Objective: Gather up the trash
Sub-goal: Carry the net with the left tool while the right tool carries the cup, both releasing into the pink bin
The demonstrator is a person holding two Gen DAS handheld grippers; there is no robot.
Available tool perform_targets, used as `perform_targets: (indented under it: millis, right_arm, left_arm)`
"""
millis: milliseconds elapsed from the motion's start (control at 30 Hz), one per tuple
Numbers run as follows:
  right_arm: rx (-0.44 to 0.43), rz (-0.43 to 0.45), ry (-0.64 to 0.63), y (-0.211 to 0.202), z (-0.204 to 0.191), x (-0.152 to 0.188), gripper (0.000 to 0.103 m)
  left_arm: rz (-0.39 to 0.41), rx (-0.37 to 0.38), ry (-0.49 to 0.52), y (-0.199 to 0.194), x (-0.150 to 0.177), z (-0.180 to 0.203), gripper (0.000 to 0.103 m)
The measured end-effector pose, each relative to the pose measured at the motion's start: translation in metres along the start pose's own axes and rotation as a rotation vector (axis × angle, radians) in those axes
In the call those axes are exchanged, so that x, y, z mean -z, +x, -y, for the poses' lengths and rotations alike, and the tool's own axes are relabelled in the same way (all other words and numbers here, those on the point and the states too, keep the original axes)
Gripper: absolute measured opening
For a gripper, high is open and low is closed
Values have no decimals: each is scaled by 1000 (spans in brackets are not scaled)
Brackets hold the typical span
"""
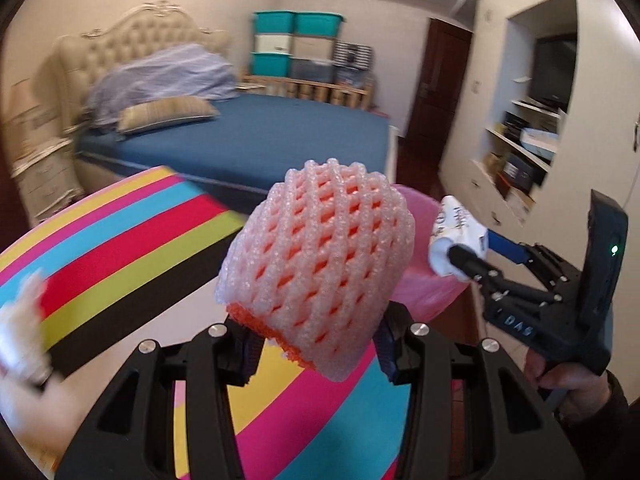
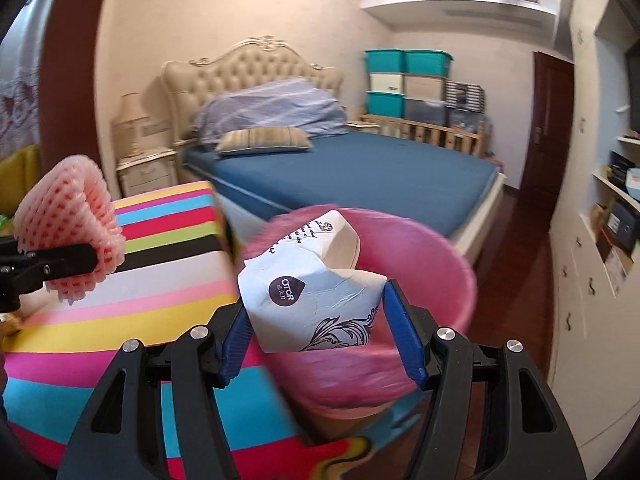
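My left gripper (image 1: 316,344) is shut on a pink foam fruit net (image 1: 316,264) and holds it up above the striped table; the net also shows at the left of the right wrist view (image 2: 68,216). My right gripper (image 2: 316,332) is shut on a crumpled white paper bag (image 2: 312,292) with dark print, held over the rim of a bin lined with a pink bag (image 2: 432,264). In the left wrist view the right gripper (image 1: 472,256) holds the paper bag (image 1: 460,236) to the right of the net, with the pink bin liner (image 1: 424,284) behind.
A table with a bright striped cloth (image 2: 132,300) lies under and left of both grippers. Pale blurred trash (image 1: 20,328) lies at its left edge. A blue bed (image 2: 360,176) stands behind, shelves (image 1: 520,148) on the right wall.
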State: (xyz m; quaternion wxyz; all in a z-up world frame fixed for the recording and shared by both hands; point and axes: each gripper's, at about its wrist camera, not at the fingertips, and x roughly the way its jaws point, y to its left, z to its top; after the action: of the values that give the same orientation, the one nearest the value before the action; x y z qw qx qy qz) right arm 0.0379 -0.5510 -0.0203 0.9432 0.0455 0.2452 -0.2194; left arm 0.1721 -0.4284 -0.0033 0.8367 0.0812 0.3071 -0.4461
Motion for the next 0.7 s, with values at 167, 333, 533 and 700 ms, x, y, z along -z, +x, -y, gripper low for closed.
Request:
perform_targets:
  millis: [167,333,533,700]
  right_arm:
    - [47,-13,20,20,36,-3,60]
    - [51,-30,27,38,55,-5,60]
    - [45,-47,2,49,58,-3,61]
    - [42,-57,31,51,59,2,72]
  left_arm:
    - [-21,87,10,66,-40,35,45]
    - [-53,95,18,125,-67,57,46]
    - [-124,130,-30,177,-82,66,51]
    - [-120,88,-75,188,-83,56,67]
